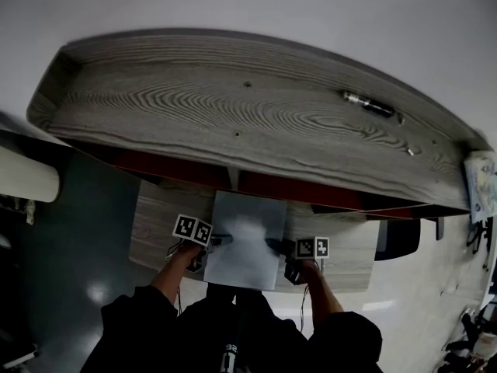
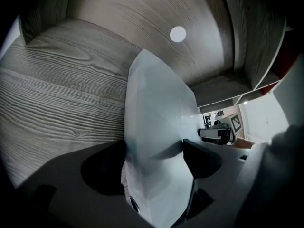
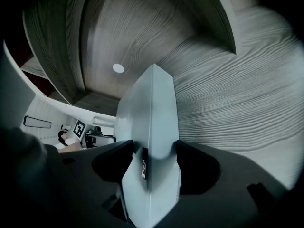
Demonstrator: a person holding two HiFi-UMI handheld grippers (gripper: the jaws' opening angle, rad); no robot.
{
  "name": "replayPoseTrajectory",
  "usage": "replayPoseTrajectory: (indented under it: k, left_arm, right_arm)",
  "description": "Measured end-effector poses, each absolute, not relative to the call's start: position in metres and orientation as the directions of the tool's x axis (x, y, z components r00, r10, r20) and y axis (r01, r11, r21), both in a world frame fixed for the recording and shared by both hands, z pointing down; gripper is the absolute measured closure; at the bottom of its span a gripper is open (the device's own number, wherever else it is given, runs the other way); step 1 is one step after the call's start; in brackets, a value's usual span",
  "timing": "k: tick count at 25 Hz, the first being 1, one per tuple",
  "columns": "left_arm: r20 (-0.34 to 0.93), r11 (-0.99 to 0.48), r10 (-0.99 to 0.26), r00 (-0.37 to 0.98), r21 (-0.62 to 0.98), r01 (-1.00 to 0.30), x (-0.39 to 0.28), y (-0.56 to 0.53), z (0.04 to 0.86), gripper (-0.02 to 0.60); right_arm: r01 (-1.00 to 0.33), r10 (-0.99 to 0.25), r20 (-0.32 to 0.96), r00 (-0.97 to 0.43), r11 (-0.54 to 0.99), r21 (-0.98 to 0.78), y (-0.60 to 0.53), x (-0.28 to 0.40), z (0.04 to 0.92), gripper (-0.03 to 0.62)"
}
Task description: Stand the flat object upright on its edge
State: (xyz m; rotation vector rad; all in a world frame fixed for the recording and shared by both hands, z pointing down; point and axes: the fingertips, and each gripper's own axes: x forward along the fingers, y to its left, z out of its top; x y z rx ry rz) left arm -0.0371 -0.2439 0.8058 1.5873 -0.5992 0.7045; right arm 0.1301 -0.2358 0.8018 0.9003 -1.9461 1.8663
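Observation:
The flat object (image 1: 245,235) is a thin pale blue-grey panel. In the head view its broad face is turned up towards the camera, over a low wooden surface (image 1: 159,216). My left gripper (image 1: 220,241) grips its left edge and my right gripper (image 1: 277,245) its right edge. In the left gripper view the panel (image 2: 156,103) runs away from the left gripper (image 2: 154,148), both pads pressing its faces. The right gripper view shows the same: the panel (image 3: 152,108) is clamped in the right gripper (image 3: 152,148). I cannot tell whether its far edge rests on the wood.
A higher wood-grain top (image 1: 233,107) overhangs the back of the low surface, with a red strip beneath it. A dark cylinder (image 1: 370,104) lies on it at the right. The recess's back panel carries a white round dot (image 2: 178,33).

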Motion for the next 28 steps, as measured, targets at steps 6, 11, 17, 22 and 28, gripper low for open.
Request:
replayPoseTrajectory:
  k: [6, 11, 17, 22, 28]
  left_arm:
    - [0.736, -0.142, -0.028, 0.677, 0.667, -0.731, -0.038, -0.245, 0.8, 0.207]
    - [0.72, -0.168, -0.052, 0.692, 0.677, -0.717, -0.041, -0.243, 0.788, 0.207]
    - [0.71, -0.237, -0.093, 0.698, 0.665, -0.708, -0.044, -0.246, 0.767, 0.207]
    - [0.701, -0.302, -0.14, 0.7, 0.643, -0.704, -0.045, -0.25, 0.748, 0.207]
    - [0.692, -0.393, -0.191, 0.696, 0.596, -0.7, -0.045, -0.254, 0.725, 0.207]
  right_arm:
    - [-0.635, -0.262, 0.623, -0.737, -0.048, -0.771, -0.236, 0.13, 0.797, 0.333]
    - [-0.647, -0.253, 0.623, -0.74, 0.013, -0.763, -0.236, 0.128, 0.786, 0.333]
    - [-0.651, -0.263, 0.613, -0.745, 0.088, -0.754, -0.239, 0.122, 0.762, 0.333]
    - [-0.653, -0.289, 0.601, -0.745, 0.135, -0.745, -0.24, 0.121, 0.743, 0.333]
    - [-0.657, -0.318, 0.586, -0.745, 0.203, -0.726, -0.238, 0.119, 0.721, 0.333]
